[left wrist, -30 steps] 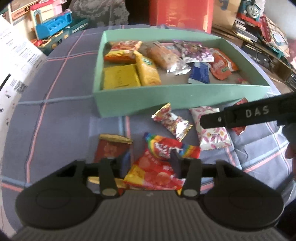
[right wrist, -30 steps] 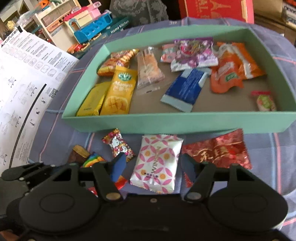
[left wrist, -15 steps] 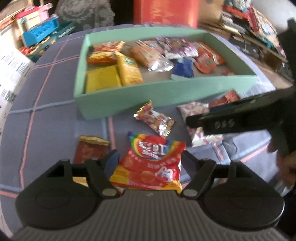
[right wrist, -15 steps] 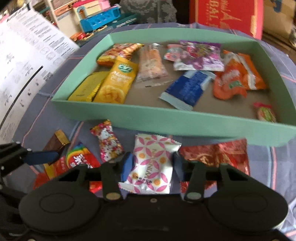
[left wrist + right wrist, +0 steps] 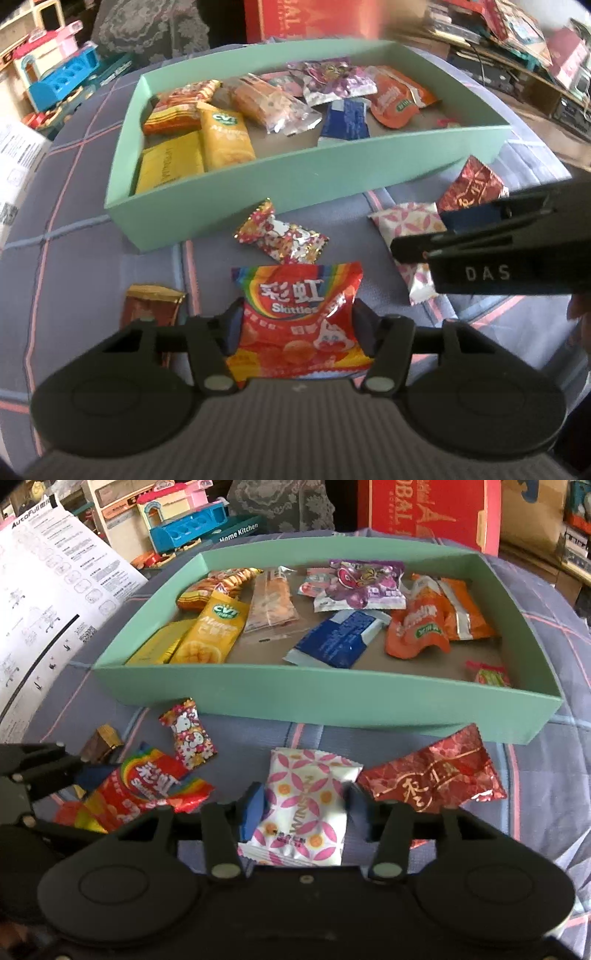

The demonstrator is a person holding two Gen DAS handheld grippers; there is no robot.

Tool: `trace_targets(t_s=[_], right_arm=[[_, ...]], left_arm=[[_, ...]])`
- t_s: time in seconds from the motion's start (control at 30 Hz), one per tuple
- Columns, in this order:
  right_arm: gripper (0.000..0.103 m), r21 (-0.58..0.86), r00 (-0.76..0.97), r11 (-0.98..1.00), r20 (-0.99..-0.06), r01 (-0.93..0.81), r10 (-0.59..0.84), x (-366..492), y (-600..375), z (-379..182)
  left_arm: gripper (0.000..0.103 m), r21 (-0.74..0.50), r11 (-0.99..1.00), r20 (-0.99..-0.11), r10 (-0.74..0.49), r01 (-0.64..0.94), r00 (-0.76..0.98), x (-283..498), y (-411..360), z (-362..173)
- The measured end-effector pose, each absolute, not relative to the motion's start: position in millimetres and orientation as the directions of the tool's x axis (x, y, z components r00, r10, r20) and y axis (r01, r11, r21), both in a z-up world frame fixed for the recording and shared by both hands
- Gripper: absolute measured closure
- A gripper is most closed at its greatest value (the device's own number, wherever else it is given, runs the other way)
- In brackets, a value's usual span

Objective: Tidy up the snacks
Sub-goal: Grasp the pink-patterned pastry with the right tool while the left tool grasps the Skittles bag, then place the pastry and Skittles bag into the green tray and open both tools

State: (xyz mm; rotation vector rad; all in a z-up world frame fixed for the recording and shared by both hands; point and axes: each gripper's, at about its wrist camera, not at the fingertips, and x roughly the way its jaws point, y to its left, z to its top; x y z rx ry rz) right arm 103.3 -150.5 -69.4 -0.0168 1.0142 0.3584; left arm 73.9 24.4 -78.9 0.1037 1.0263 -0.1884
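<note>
A green box (image 5: 280,184) (image 5: 332,701) holds several snack packets. My left gripper (image 5: 297,325) is shut on a red Skittles bag (image 5: 299,314), which also shows in the right wrist view (image 5: 140,794). My right gripper (image 5: 304,808) is shut on a white packet with pink flowers (image 5: 306,808), seen from the side in the left wrist view (image 5: 410,229). On the cloth before the box lie a Hello Kitty candy (image 5: 282,238) (image 5: 188,734), a red foil packet (image 5: 472,184) (image 5: 432,775) and a brown-red packet (image 5: 153,310) (image 5: 101,742).
A blue plaid cloth (image 5: 74,229) covers the table. A white instruction sheet (image 5: 48,602) lies at the left. Toy kitchen sets (image 5: 192,524) and a red carton (image 5: 428,513) stand behind the box. Cluttered shelves (image 5: 517,48) are at the far right.
Both grippers have closed in on their packets: the left on the Skittles bag, the right on the pink-flowered packet. The Skittles bag now sits flatter and straighter between the left fingers.
</note>
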Motion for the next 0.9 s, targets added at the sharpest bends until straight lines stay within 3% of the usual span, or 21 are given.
trace_targets(t_s=[0.3,0.53,0.9], right_arm=[[0.057,0.327,0.441,0.915,-0.803,-0.236,0.401,97,-182,-54],[0.057,0.422,0.499,0.881,-0.729,-0.212,0.469,98,-205,-17],[0.057,0.434,0.635,0.893,-0.660,-0.115,0.402,163,-239,24]], left_arm=[[0.045,-0.046,0.984,-0.825,-0.135,0.173,0.549,55,33,-49],[0.045,-0.091,0.987,-0.775,-0.152,0.130,0.613,61,45,-13],[0.044,-0.112,0.988,-0.729,-0.152,0.102,0.667,142,28,17]])
